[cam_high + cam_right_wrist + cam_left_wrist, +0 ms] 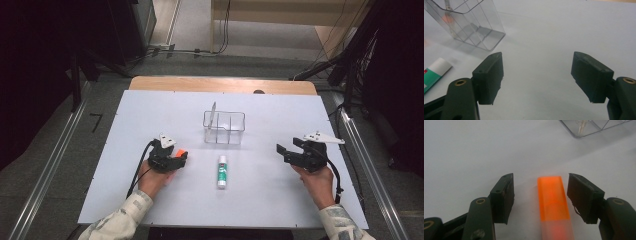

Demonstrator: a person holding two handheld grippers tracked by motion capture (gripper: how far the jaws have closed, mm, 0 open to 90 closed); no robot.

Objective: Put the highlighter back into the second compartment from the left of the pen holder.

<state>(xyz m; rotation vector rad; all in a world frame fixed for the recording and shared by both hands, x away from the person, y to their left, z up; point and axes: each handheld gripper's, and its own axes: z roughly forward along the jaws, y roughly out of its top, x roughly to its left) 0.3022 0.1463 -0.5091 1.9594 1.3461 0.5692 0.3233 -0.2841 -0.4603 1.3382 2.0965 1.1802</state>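
From above, your left gripper [181,156] lay low on the white table [125,150], its tips around an orange block [180,152]. Your right gripper [283,152] rested well apart on the far side, pointing inward. A glue stick [222,171] lay between the two, and a clear bin [224,127] stood beyond it. Along your left gripper [540,195], the block [552,200] lay between the jaws, close to the right-hand pad with a thin gap, farther from the other; the pads were not pressing on it, so the jaws stood part open and held nothing. The bin's corner [584,130] showed ahead to the right. Along your right gripper [537,75], the jaws stood wide apart over bare table, holding nothing. The bin [471,25] stood ahead to their left, and the glue stick [434,72] lay just left of the left-hand jaw.
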